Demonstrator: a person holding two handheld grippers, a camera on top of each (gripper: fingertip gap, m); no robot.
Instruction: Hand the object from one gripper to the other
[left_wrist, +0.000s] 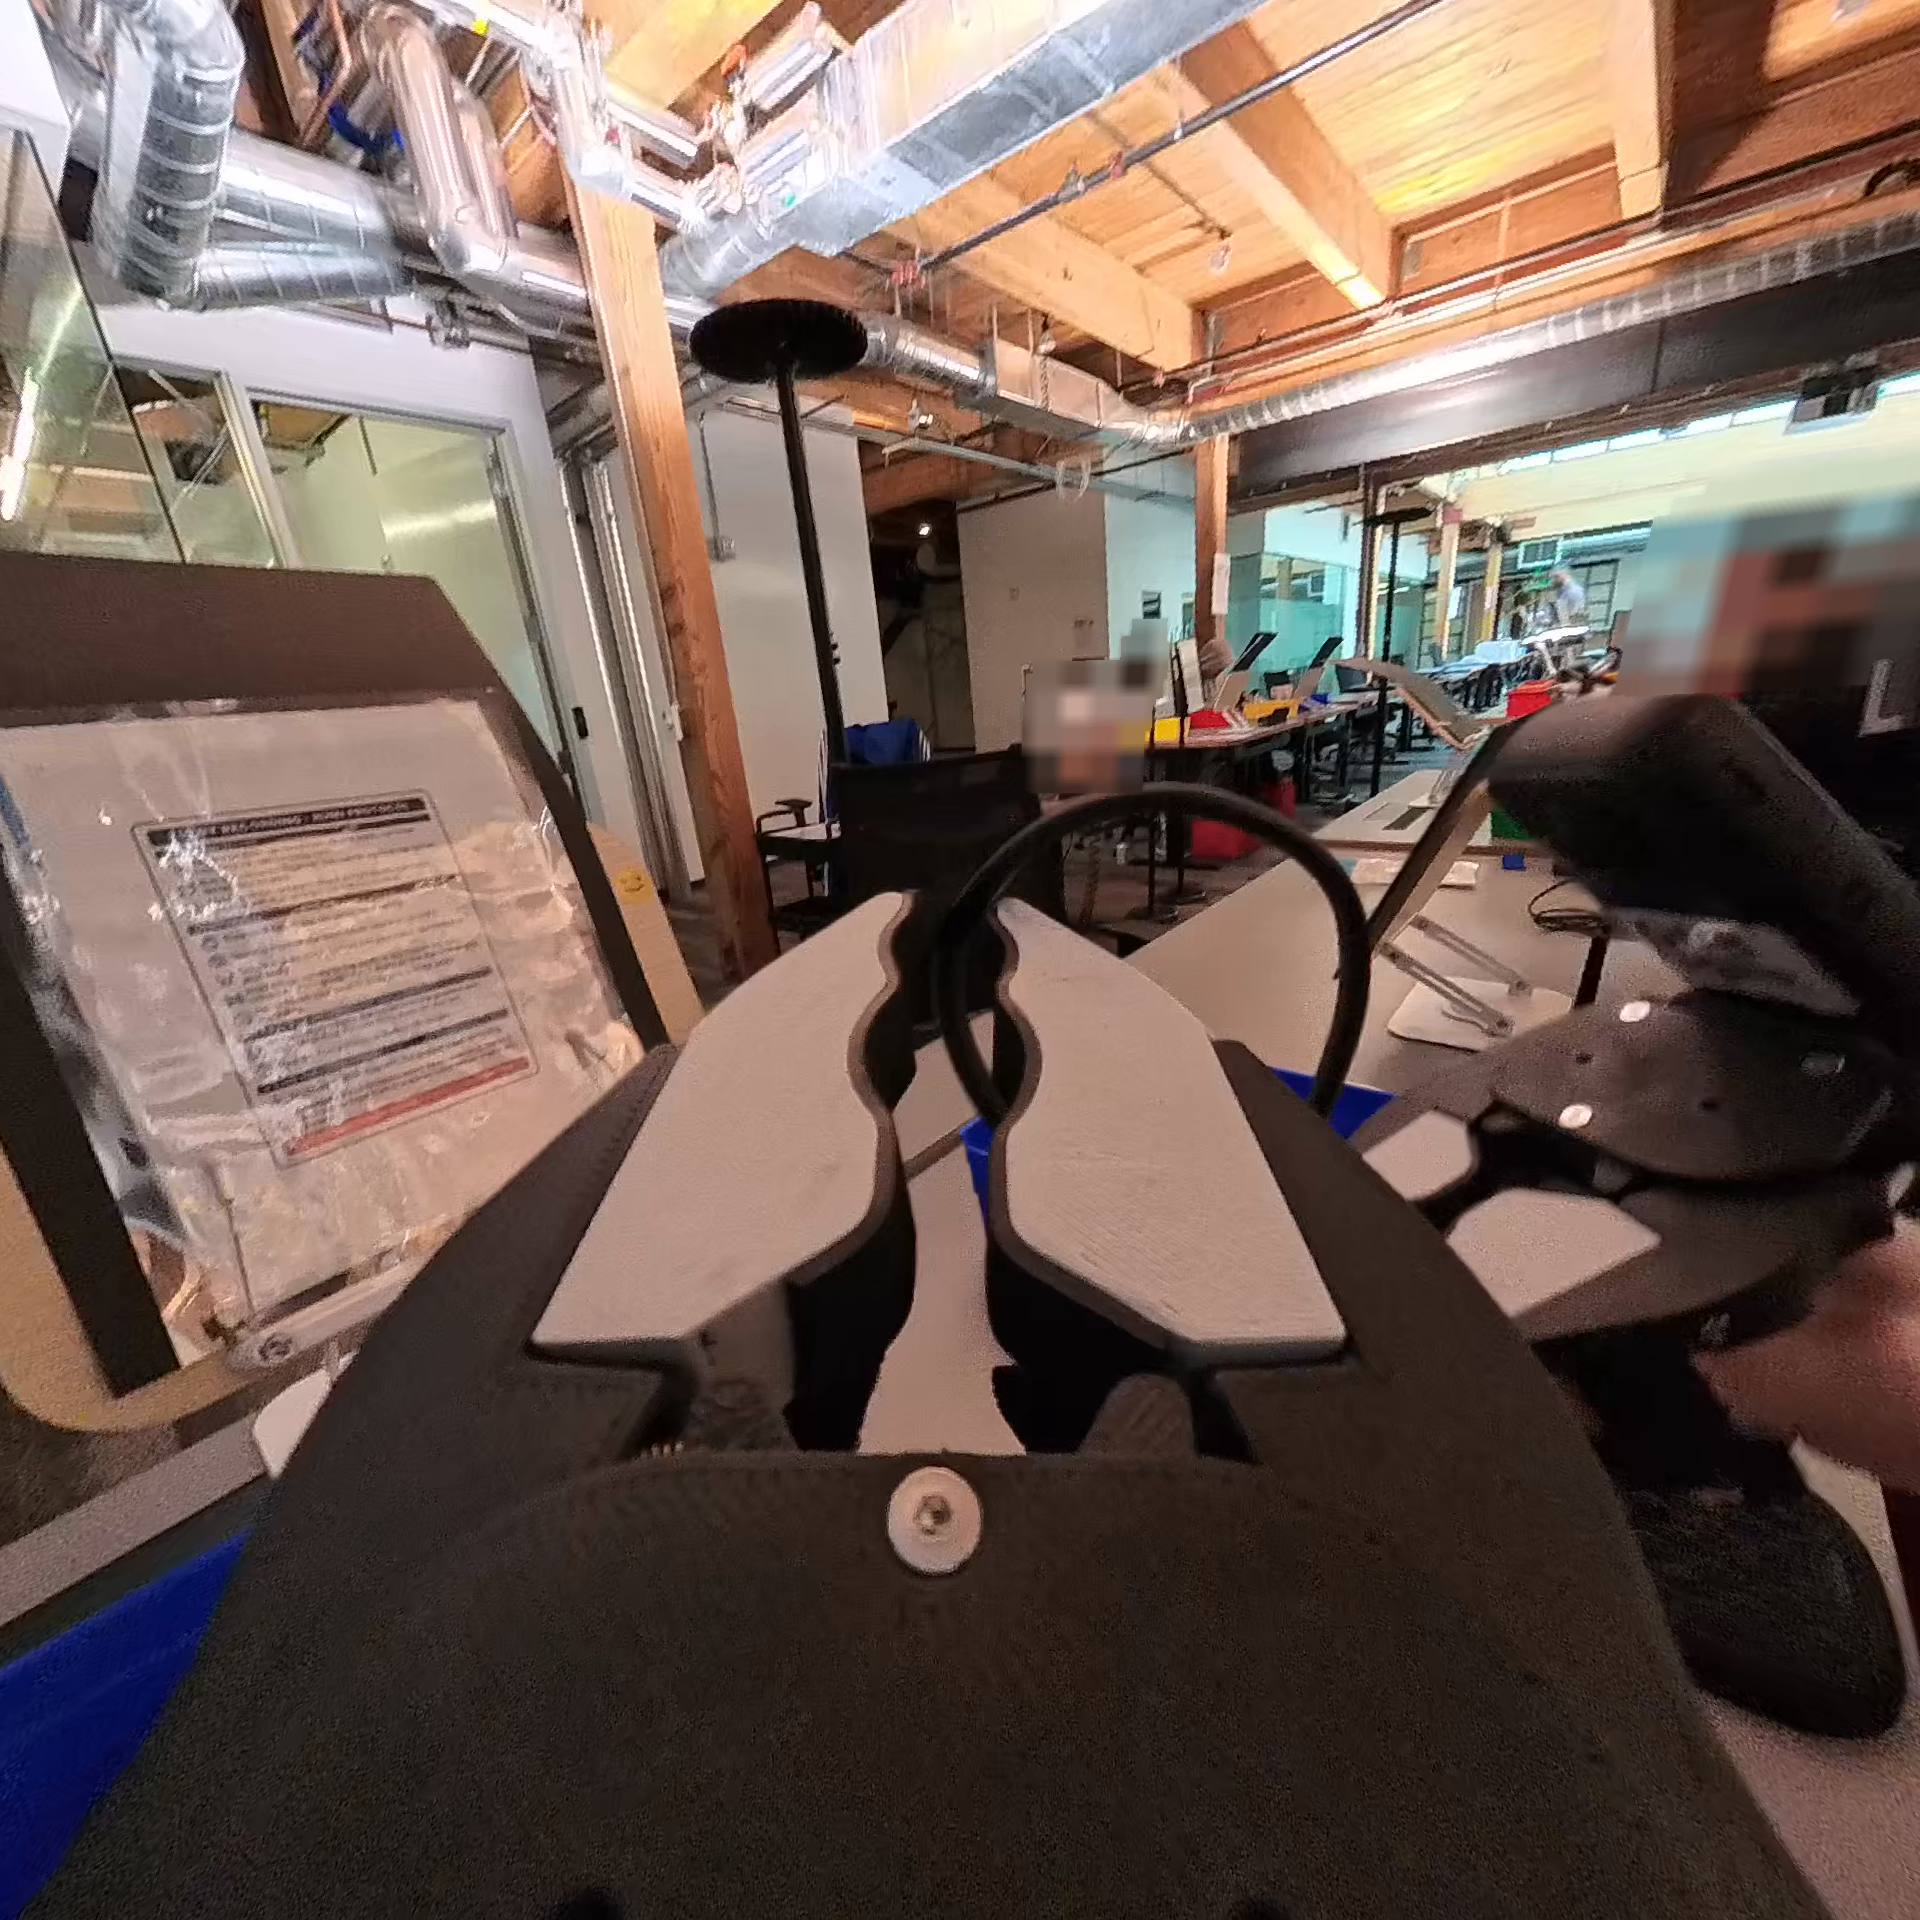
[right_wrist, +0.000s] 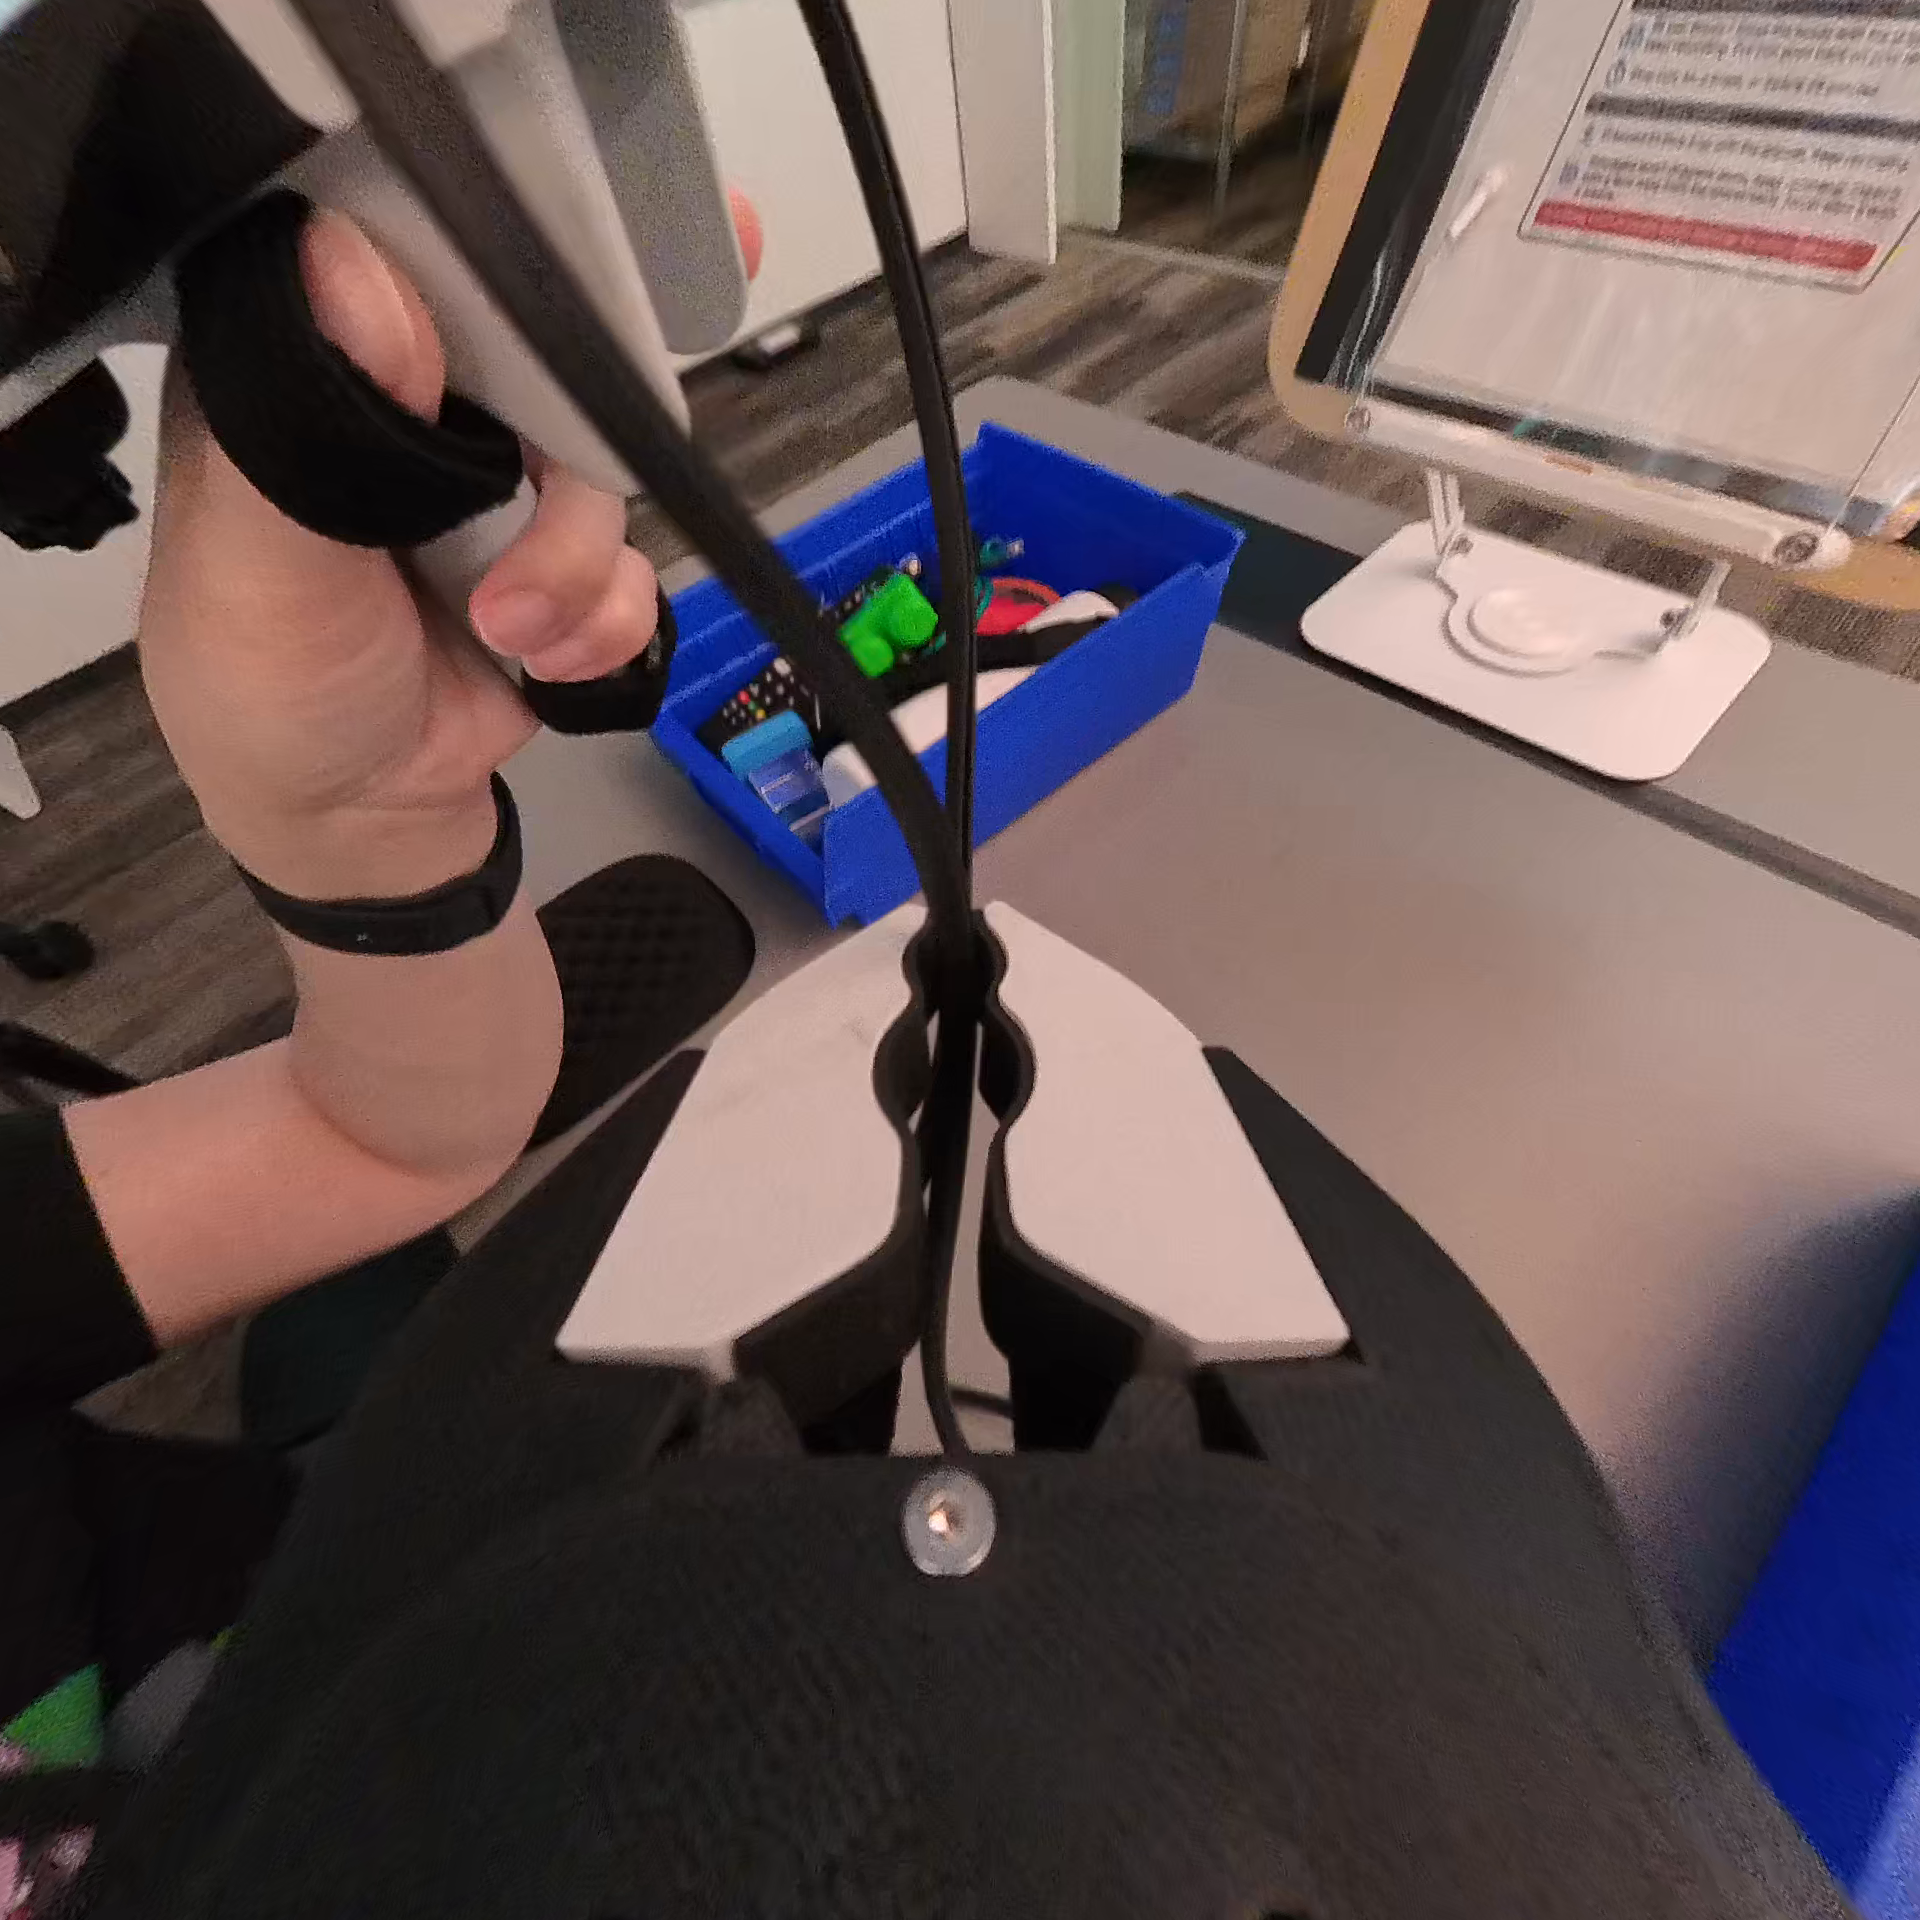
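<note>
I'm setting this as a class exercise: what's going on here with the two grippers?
A person holds a gripper in each hand above a grey table. A black cable is looped between them. The left gripper has its jaws nearly closed around one strand; the right gripper has its jaws shut on two strands. Both grip it, so the handover is midway. A blue bin of small items sits beyond.

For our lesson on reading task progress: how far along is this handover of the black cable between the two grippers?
Done: the black cable is lifted clear of the grey table and the blue bin. In hand: the left gripper pinches one side of the loop, and the right gripper is closed on its strands, so both hold it. Left: one gripper must let go.
</note>
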